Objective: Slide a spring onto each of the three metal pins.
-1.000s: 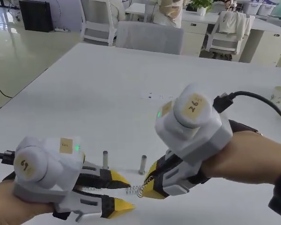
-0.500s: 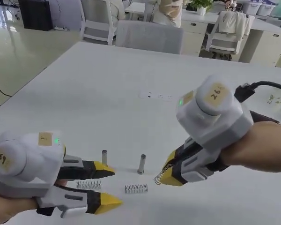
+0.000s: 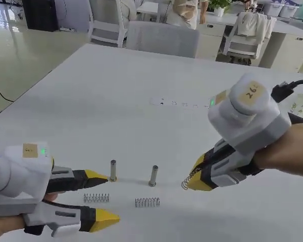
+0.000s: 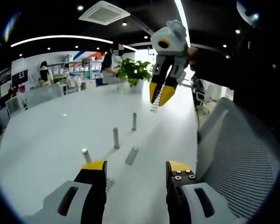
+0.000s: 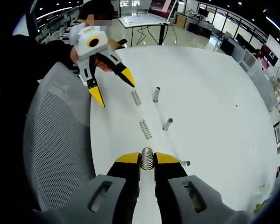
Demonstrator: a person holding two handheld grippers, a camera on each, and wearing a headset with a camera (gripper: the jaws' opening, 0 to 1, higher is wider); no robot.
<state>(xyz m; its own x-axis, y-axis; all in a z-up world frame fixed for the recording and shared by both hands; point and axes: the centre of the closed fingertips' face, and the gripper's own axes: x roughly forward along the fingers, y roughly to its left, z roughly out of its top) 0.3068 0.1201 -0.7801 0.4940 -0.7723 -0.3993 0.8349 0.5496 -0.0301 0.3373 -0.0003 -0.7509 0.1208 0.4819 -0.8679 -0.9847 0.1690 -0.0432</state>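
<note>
So the left tongs (image 3: 113, 197) are wide open, the right tongs (image 3: 194, 182) pinching a spring (image 3: 187, 179)

The left ones hover empty low over the white table (image 3: 116, 101). Just ahead two loose springs (image 3: 147, 202) lie flat on it, then three upright pins (image 4: 115, 138), all bare. Past those the third spring hangs above the table in the clamped right tongs.

We hold our right gripper (image 3: 194, 179) just to the right of the middle pin (image 3: 153, 175), tips angled downward and jaws pinched on a spring (image 3: 187, 181), with our right forearm (image 3: 288, 156) reaching in from farther right. Our left gripper (image 3: 107, 197) sits low, left of that pin, jaws spread wide and pointing toward it.
</note>
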